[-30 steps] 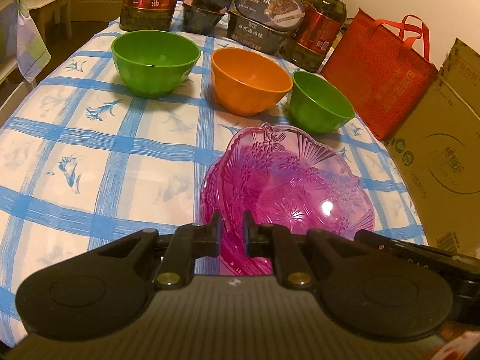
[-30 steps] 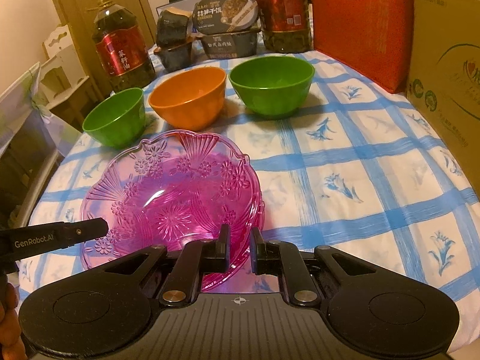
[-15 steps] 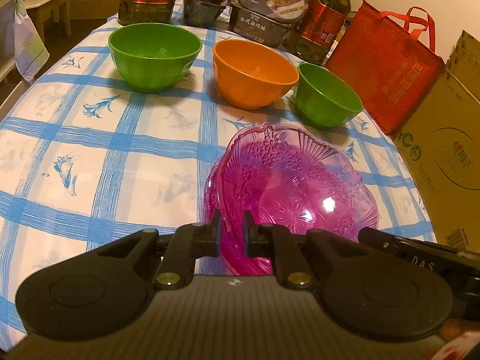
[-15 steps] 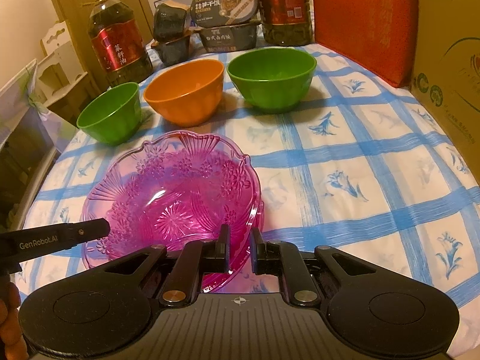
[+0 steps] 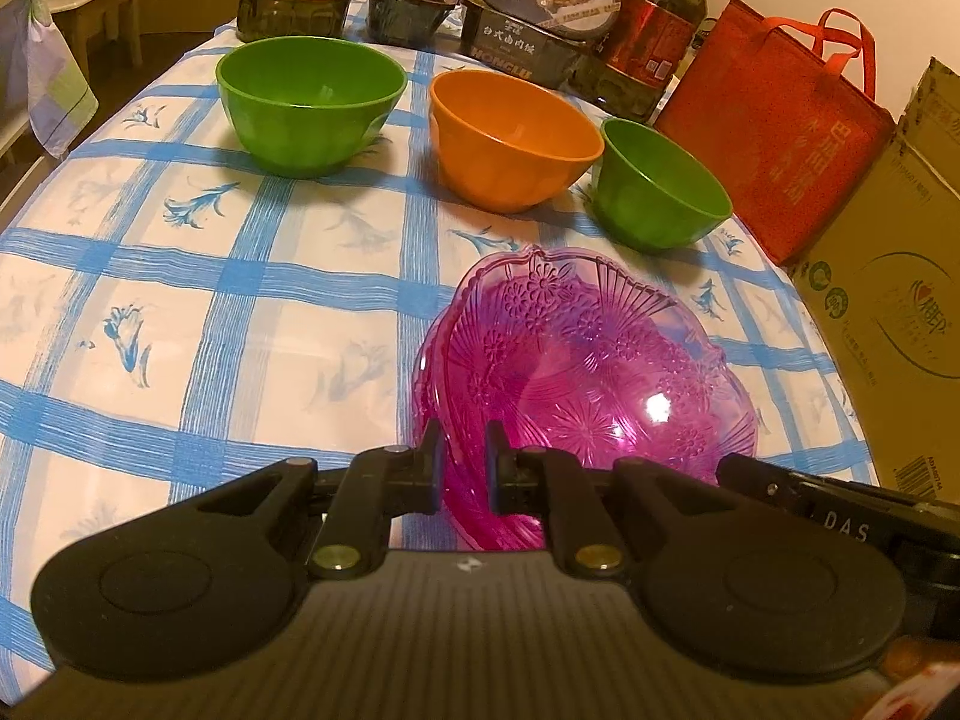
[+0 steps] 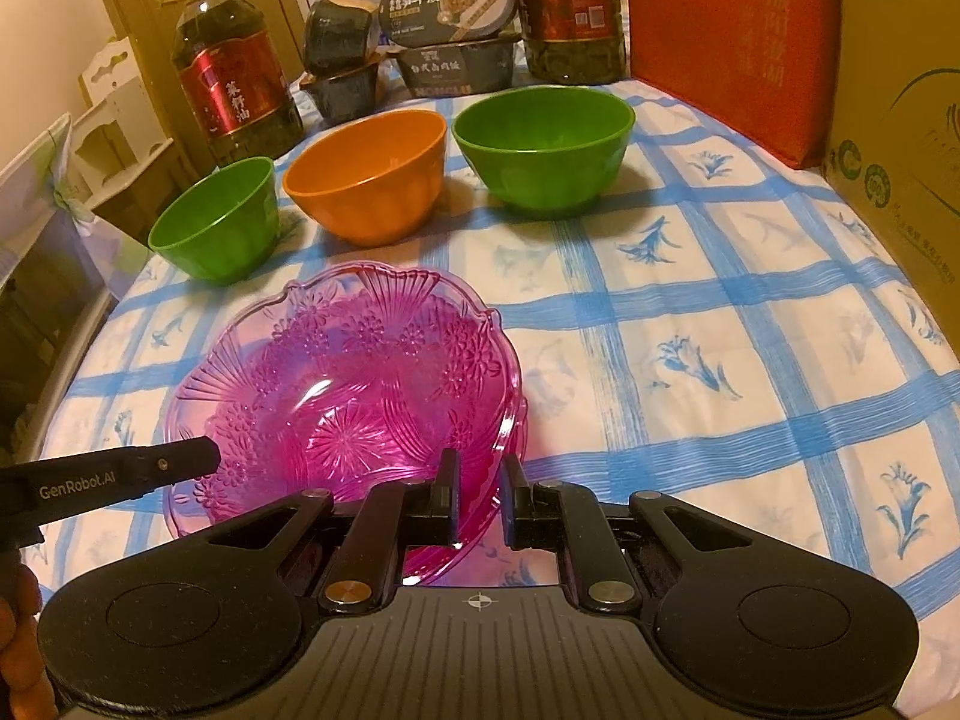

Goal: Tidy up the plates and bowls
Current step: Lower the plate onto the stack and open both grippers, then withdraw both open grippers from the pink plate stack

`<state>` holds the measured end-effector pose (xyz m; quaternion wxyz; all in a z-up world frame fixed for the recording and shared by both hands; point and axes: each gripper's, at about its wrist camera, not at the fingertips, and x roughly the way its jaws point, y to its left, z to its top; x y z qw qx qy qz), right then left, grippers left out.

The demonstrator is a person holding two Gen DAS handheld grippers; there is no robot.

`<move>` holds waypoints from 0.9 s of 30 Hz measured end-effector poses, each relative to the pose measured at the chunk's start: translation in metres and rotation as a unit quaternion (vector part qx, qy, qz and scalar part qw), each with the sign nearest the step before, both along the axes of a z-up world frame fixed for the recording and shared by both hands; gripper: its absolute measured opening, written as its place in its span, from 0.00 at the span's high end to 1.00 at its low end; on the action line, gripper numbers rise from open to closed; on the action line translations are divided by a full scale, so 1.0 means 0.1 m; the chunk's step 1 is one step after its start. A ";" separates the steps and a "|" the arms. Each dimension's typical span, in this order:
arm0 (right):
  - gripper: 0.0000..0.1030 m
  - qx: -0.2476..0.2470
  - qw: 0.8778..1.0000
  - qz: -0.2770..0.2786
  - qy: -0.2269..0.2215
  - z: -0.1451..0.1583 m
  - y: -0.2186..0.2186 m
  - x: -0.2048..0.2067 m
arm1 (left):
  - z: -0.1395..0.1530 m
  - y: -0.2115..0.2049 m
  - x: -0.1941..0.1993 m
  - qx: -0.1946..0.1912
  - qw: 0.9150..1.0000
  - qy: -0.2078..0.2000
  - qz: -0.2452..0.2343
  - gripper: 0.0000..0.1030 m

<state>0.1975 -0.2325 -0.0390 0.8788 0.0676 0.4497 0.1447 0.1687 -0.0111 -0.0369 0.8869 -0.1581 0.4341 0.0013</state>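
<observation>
We pinch the pink dish [image 5: 591, 384] by its near rim, left gripper [image 5: 462, 468] and right gripper [image 6: 478, 498] both clamped; the bowls [image 5: 516, 150] stand beyond.

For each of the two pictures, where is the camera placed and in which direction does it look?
Left wrist: sits on the left gripper, looks forward and down over the table; the right gripper's finger shows at lower right.
Right wrist: sits on the right gripper, looks forward and down; the left gripper's finger and some fingers of a hand show at lower left.
Shared: the pink dish, gripped at its rim by both, and behind it two green bowls and the orange bowl.
</observation>
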 end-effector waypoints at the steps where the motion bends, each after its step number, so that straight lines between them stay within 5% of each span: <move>1: 0.88 0.001 1.000 0.000 0.001 -0.01 0.00 0.00 | 0.00 0.00 0.00 0.000 1.000 0.000 0.000 0.89; 9: 0.86 0.011 1.000 -0.005 0.002 -0.04 -0.02 0.04 | -0.02 -0.01 0.02 0.016 1.000 -0.001 0.003 0.84; 13: 0.42 0.026 0.999 -0.019 -0.009 -0.02 -0.09 0.01 | 0.02 0.01 0.00 0.019 1.000 -0.008 0.008 0.77; 27: 0.42 0.029 0.999 -0.039 0.012 0.00 -0.22 -0.16 | 0.11 0.06 -0.19 0.001 1.000 -0.013 0.018 0.76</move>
